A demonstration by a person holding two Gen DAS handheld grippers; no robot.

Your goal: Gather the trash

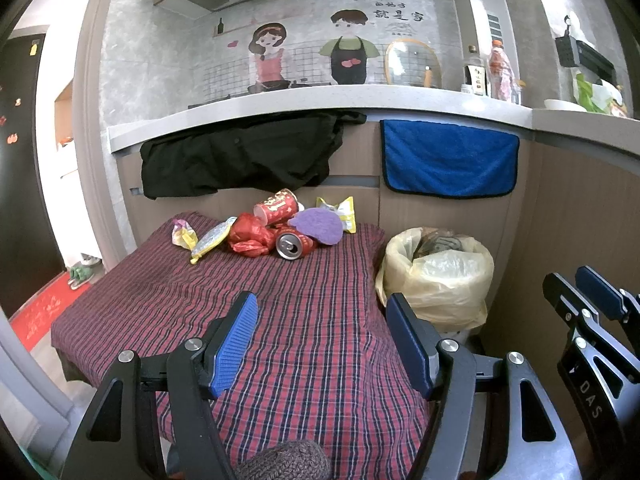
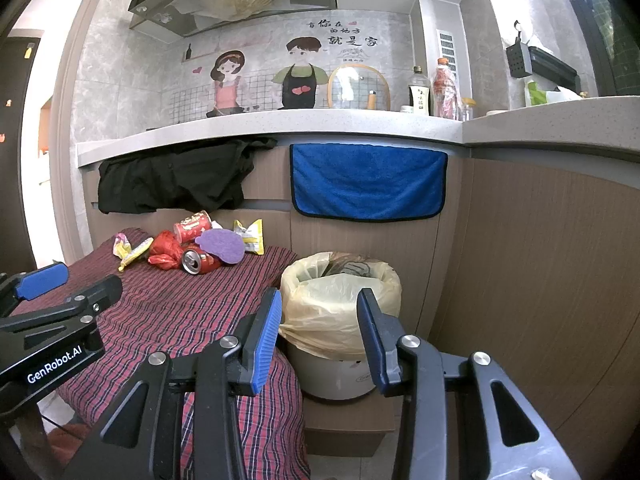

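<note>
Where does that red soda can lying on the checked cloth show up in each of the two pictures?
Left wrist view: red soda can lies just above centre, in the trash pile.
Right wrist view: it lies left of centre, upper middle.
Shared landmark: the blue towel hanging under the counter.

You could not see the near edge of the plaid cloth (image 1: pixel 304 320) in the left wrist view: the left gripper's arms covered it, and whatever the cloth lay on stayed hidden under it. At the cloth's far edge, the purple felt piece (image 1: pixel 318 226) overlapped the yellow packet (image 1: pixel 346 214) and the red cup (image 1: pixel 278 206), so part of each was out of sight (the print on the cup was too small to read). The bin (image 2: pixel 340 376) showed only its lower wall below the yellowish bag (image 2: pixel 320 312), and what lay inside was a dark, unclear shape. The right gripper (image 1: pixel 586 294) was cut off by the left view's right edge.
</note>
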